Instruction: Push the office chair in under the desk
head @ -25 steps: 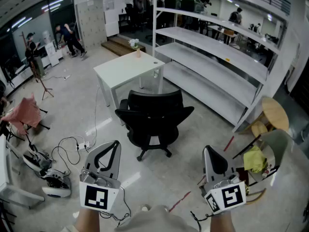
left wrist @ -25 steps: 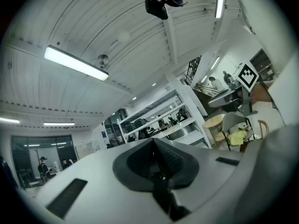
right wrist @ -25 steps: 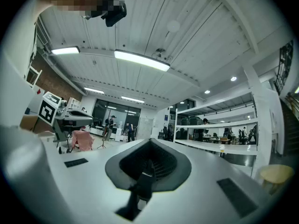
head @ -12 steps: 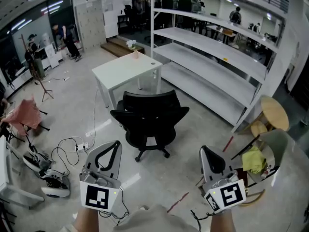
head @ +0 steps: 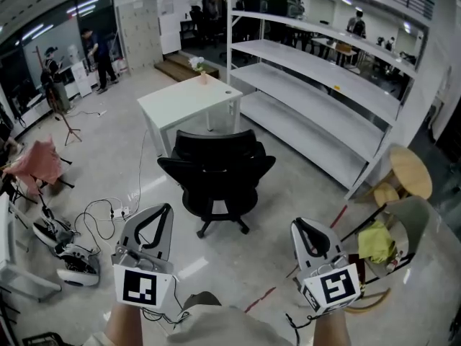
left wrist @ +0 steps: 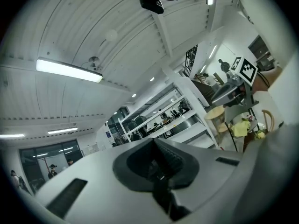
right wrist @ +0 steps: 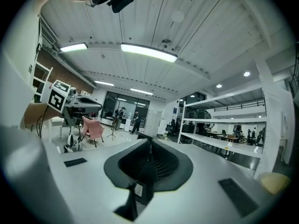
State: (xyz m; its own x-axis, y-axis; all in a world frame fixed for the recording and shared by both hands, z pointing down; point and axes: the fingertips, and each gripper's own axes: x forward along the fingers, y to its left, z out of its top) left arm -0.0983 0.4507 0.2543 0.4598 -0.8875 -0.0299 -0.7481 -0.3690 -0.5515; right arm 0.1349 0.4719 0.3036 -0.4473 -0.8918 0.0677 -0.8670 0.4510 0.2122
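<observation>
So far nothing done: black mesh-backed office chair [head: 216, 175] stood just short of white-topped surface [head: 184, 101], seat not tucked under. You held left gripper [head: 163, 209] and right gripper [head: 301, 224] well apart from chair. Left fingers together, empty; right fingers all but together, had just been opening, nothing between. Whole push likely remained.

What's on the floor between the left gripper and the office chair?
Nothing: in the head view, only bare floor separates the left gripper from the office chair.
</observation>
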